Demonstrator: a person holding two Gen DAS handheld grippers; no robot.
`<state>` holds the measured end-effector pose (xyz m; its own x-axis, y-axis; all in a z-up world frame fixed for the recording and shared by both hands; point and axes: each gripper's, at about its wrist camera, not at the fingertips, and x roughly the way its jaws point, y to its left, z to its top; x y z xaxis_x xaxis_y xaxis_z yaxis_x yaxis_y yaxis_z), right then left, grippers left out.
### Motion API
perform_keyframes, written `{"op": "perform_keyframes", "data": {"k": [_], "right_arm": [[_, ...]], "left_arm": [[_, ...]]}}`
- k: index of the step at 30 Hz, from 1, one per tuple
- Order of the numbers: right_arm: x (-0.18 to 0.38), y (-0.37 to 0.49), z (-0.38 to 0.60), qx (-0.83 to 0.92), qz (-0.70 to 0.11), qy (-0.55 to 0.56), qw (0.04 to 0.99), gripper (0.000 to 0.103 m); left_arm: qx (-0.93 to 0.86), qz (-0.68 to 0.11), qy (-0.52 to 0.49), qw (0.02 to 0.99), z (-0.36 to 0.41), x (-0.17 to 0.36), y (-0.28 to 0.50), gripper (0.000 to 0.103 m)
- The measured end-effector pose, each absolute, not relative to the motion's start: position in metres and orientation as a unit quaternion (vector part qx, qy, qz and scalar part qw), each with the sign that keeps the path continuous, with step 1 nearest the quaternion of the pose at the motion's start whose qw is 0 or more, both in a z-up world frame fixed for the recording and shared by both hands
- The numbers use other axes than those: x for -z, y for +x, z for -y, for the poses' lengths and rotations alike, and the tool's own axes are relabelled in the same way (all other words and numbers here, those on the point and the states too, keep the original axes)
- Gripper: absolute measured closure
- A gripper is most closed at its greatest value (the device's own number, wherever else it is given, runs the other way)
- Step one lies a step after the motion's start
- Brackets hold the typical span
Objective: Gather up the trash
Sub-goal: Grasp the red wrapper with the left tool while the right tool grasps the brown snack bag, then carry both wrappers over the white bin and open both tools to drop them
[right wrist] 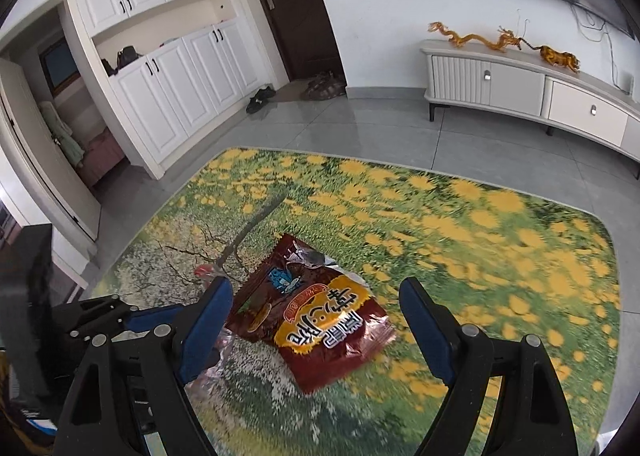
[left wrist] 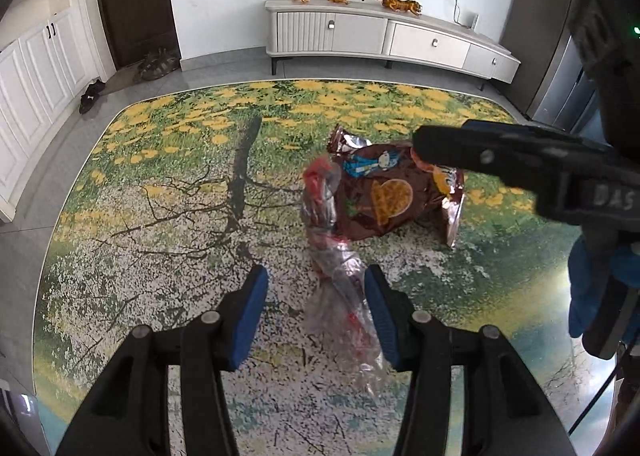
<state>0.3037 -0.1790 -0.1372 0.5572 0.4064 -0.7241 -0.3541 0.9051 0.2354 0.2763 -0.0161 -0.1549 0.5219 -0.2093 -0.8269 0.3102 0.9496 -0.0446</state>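
Clear wrapper lengthwise between spread left tongs.

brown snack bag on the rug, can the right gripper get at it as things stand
Probably yes. The right gripper is open with the brown snack bag lying between its fingers, nothing over it. The clear wrapper lies beside the bag, at the left gripper.

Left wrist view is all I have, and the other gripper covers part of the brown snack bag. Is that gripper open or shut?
Observer: The right gripper is open, its fingers apart on either side of the brown snack bag.
Operator: What's printed on the covered part?
Observer: A yellow label with red characters.
Operator: Anything beyond the white cupboards?
Observer: An open doorway to another room.
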Motion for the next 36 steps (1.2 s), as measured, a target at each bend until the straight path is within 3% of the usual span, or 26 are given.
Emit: {"op": "perform_keyframes", "data": {"k": [5,7,9,10,12,15,19,20,26,36], "right_arm": [[0.15,0.308,0.171,-0.226,-0.432,0.016,0.873,0.019],[0.155,0.308,0.165,-0.229,-0.438,0.005,0.869,0.021],[0.16,0.306,0.161,-0.231,-0.443,-0.005,0.866,0.033],[0.161,0.305,0.16,-0.232,-0.446,-0.009,0.864,0.045],[0.163,0.301,0.158,-0.236,-0.447,-0.015,0.863,0.049],[0.162,0.295,0.154,-0.24,-0.444,-0.024,0.863,0.06],[0.162,0.288,0.151,-0.237,-0.445,-0.032,0.863,0.086],[0.161,0.287,0.152,-0.235,-0.444,-0.027,0.864,0.089],[0.143,0.267,0.157,-0.225,-0.43,-0.016,0.874,0.094],[0.085,0.204,0.205,-0.185,-0.381,0.005,0.906,0.094]], "left_arm": [[0.152,-0.469,0.061,0.868,0.014,0.159,0.276,0.069],[0.151,-0.468,0.063,0.868,0.012,0.16,0.275,0.079],[0.153,-0.468,0.062,0.868,0.01,0.16,0.274,0.085],[0.155,-0.467,0.06,0.868,0.01,0.16,0.273,0.088],[0.161,-0.469,0.053,0.867,0.007,0.159,0.27,0.094],[0.161,-0.467,0.047,0.868,0.004,0.157,0.265,0.096],[0.161,-0.461,0.034,0.872,-0.003,0.152,0.255,0.097],[0.161,-0.46,0.032,0.872,-0.004,0.151,0.253,0.098],[0.156,-0.451,0.025,0.879,-0.013,0.137,0.233,0.098],[0.152,-0.419,0.037,0.894,-0.007,0.101,0.194,0.098]]}}
